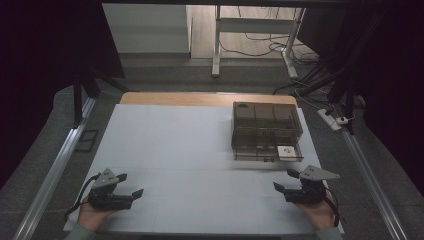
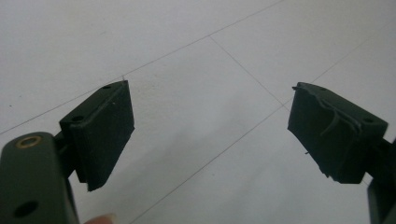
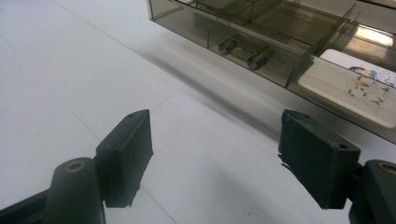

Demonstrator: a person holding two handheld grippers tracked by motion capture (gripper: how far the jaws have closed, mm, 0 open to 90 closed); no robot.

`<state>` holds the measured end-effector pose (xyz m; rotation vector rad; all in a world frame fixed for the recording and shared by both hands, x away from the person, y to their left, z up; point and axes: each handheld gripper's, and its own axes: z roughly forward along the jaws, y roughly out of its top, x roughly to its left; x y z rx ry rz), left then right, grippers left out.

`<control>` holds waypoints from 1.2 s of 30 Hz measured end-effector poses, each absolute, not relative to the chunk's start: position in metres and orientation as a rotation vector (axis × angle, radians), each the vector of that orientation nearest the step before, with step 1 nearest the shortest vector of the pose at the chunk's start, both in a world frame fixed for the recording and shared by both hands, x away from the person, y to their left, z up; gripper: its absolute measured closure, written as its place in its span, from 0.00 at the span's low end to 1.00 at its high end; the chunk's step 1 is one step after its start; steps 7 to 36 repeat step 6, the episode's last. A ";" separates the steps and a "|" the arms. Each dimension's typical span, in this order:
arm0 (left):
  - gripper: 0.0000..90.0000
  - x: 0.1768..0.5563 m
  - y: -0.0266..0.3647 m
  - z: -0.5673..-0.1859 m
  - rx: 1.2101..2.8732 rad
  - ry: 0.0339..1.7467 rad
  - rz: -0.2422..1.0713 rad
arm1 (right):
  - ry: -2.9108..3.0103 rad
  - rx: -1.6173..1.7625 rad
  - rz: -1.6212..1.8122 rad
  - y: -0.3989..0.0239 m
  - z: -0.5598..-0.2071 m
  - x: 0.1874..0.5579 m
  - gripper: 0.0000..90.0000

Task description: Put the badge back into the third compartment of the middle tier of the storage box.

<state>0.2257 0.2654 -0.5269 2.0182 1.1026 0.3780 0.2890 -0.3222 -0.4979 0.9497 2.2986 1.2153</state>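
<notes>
Table [image 1: 190, 150]: broad flat surface under a pale grey-white sheet ruled with thin grid lines; it bears everything here, and I judge the bare middle is kept as working room for my two hands.

Drawer box [image 1: 266, 131]: smoked translucent plastic organiser with divided compartments, standing at the far right of the sheet; its lower drawer [image 1: 267, 151] appears pulled out toward me, which I judge exposes the contents for access; well apart from my left hand, near my right.

White block [image 3: 348, 88]: flat pale rectangular piece with small coloured marks on top, lying in the drawer's right-hand compartment; what it is I cannot tell.

Drawer handle [image 3: 243, 52]: short clear bar on two round posts at the middle of the drawer front; in the right gripper view it sits ahead of my jaws and apart from them; I judge it the likely next point of contact.

Right gripper [image 1: 281, 180]: held low over the sheet just in front of the drawer, aimed toward it; fingers [image 3: 126, 154] part-way apart, nothing between them, touching nothing.

Left gripper [image 1: 131, 185]: resting low at the near left over bare sheet; fingers [image 2: 100, 133] spread wide, holding nothing; I judge it parked clear of the work.
</notes>
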 end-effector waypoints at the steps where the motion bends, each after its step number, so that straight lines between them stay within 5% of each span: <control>1: 0.16 0.226 0.265 -0.527 2.016 1.102 0.372 | 2.300 0.948 1.214 -0.322 -0.498 0.289 0.29; 36: 0.16 0.225 0.266 -0.526 2.009 1.101 0.367 | 2.305 0.942 1.217 -0.322 -0.498 0.289 0.29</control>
